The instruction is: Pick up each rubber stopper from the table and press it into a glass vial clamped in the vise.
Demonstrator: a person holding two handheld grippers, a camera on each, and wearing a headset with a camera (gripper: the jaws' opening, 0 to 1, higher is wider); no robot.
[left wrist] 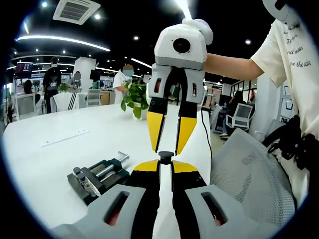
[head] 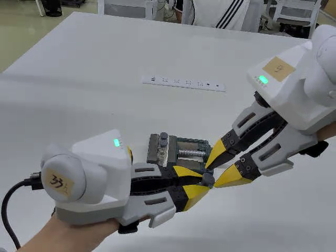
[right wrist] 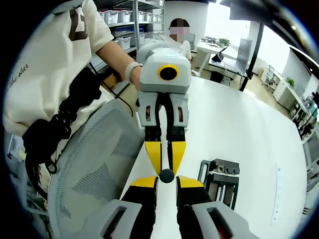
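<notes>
Left tool [head: 205,181], nearest the headset, is seen clamped at its yellow tips on a small dark stopper [head: 208,179]. The stopper is held just off the near right corner of the vise [head: 181,153] and, it appears, clear of the white table [head: 94,68]. Right tool [head: 213,174] is angled in from beyond and to the right of the vise, its jaws apart and set to either side of the same stopper; whether they touch it cannot be told. In both gripper views the two tools are shown nose to nose with the stopper between them, so a handover is judged to be in hand. At the vise's left end a vial [head: 164,151] is held upright, topped in dark grey and apparently already stoppered. A power strip [head: 184,83] is laid well beyond the vise.

Loss of the stopper is judged the chief risk. Were the left grip opened before the right jaws are closed, the piece would be dropped and could be carried over the table edge, which the gripper views show near the vise. So small and round a piece could also be squirted sideways by a pinch taken only at the tips. If it is turned in the exchange, the wrong end could be offered to a vial. A push off the vial's axis could tip or crack the glass.
</notes>
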